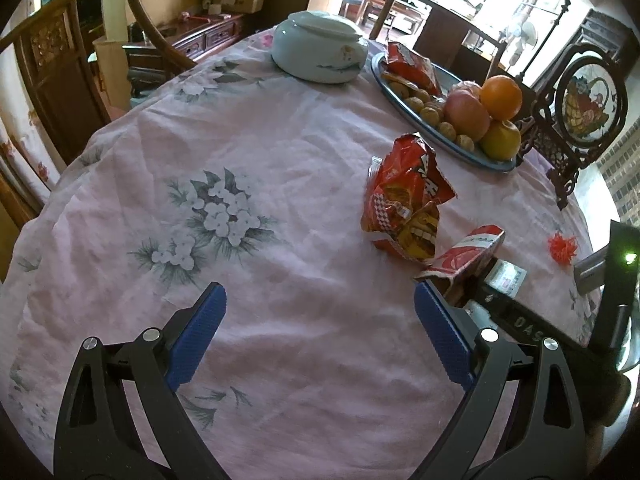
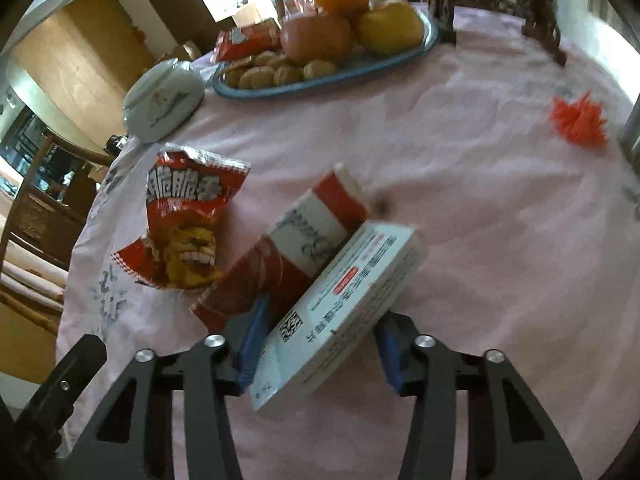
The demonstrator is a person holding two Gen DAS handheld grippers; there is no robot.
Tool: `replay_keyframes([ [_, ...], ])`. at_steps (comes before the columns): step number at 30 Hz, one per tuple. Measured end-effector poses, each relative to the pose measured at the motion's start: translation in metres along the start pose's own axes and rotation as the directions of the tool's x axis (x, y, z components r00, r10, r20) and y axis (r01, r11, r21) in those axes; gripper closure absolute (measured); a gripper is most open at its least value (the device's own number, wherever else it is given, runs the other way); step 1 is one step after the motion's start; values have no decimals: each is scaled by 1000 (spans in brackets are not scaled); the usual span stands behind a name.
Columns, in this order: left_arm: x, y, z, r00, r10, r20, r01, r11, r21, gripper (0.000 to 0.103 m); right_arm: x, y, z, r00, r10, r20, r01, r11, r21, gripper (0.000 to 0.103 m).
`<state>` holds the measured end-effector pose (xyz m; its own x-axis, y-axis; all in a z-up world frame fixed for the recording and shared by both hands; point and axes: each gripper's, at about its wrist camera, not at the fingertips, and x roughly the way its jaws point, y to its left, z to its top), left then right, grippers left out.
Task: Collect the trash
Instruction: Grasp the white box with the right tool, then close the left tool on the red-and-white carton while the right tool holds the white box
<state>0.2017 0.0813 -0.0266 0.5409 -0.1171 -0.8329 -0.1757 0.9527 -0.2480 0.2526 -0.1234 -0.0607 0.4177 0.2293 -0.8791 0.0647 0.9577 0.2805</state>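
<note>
- The left gripper point(image 1: 320, 320) is being held above the pink floral tablecloth point(image 1: 280, 140), with its blue-padded fingers point(image 1: 196, 332) spread wide and nothing between them.
- A white carton point(image 2: 340, 304) is being pinched between the blue pads of the right gripper point(image 2: 320, 344); the carton is being carried tilted, its printed face turned upward.
- A red and white box point(image 2: 288, 248) is being seen pressed against the left side of the white carton, its torn near end lying beside the left pad; whether it is also being gripped cannot be told.
- In the left wrist view the same red and white box point(image 1: 468, 256) is being shown at the right, just beyond the right finger of the left gripper.
- An opened red snack bag point(image 1: 404, 200) is being left lying crumpled on the cloth, just left of the red and white box in the right wrist view point(image 2: 188, 216).
- A small red tassel point(image 2: 578, 122) is being left on the cloth far to the right, well apart from the bag.
- At the far side, a blue-rimmed platter point(image 1: 448, 140) is being used for fruit, walnuts and another red packet, with a pale lidded ceramic jar point(image 1: 320, 52) standing to its left.
</note>
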Motion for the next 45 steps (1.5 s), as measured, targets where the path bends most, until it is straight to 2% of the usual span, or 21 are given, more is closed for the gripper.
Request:
replay_keyframes([
  [3, -1, -1, 0, 1000, -6, 1, 6, 1000, 1, 11, -2, -3, 0, 1000, 22, 15, -22, 1000, 9, 76],
  [8, 1, -3, -1, 1000, -9, -4, 9, 1000, 11, 11, -22, -14, -8, 997, 48, 56, -48, 999, 5, 88],
  [11, 2, -10, -4, 1000, -20, -5, 20, 999, 41, 11, -43, -26, -20, 994, 29, 107, -26, 999, -26, 88],
  [13, 2, -18, -6, 1000, -23, 0, 23, 997, 77, 11, -61, -38, -31, 988, -10, 153, 19, 998, -54, 88],
  [18, 2, -45, -16, 999, -35, 32, 28, 979, 202, 11, -93, -67, -56, 972, -120, 204, 149, 979, -137, 87],
  [20, 1, -57, -21, 998, -33, 60, 16, 966, 258, 11, -102, -81, -64, 966, -144, 214, 178, 973, -146, 87],
  [23, 2, -72, -29, 995, -26, 98, -7, 946, 325, 11, -105, -96, -74, 966, -153, 210, 187, 970, -155, 87],
  [26, 5, -78, -33, 994, -45, 104, 6, 936, 353, 11, -95, -100, -78, 974, -143, 174, 173, 970, -171, 87],
  [31, 5, -89, -35, 989, -22, 144, -36, 922, 385, 11, -82, -95, -82, 980, -133, 149, 164, 962, -219, 87],
  [34, 6, -107, -37, 986, -21, 162, -55, 893, 447, 12, -82, -95, -84, 981, -122, 150, 154, 962, -226, 87],
  [35, 9, -117, -37, 984, -3, 180, -85, 873, 480, 13, -80, -95, -85, 982, -118, 147, 150, 962, -228, 87],
  [38, 19, -129, -34, 989, -3, 145, -72, 855, 513, 23, -72, -96, -86, 988, -104, 117, 129, 964, -233, 87],
  [45, 42, -149, -29, 995, 10, 95, -63, 819, 570, 32, -72, -97, -86, 991, -73, 112, 96, 970, -225, 87],
])
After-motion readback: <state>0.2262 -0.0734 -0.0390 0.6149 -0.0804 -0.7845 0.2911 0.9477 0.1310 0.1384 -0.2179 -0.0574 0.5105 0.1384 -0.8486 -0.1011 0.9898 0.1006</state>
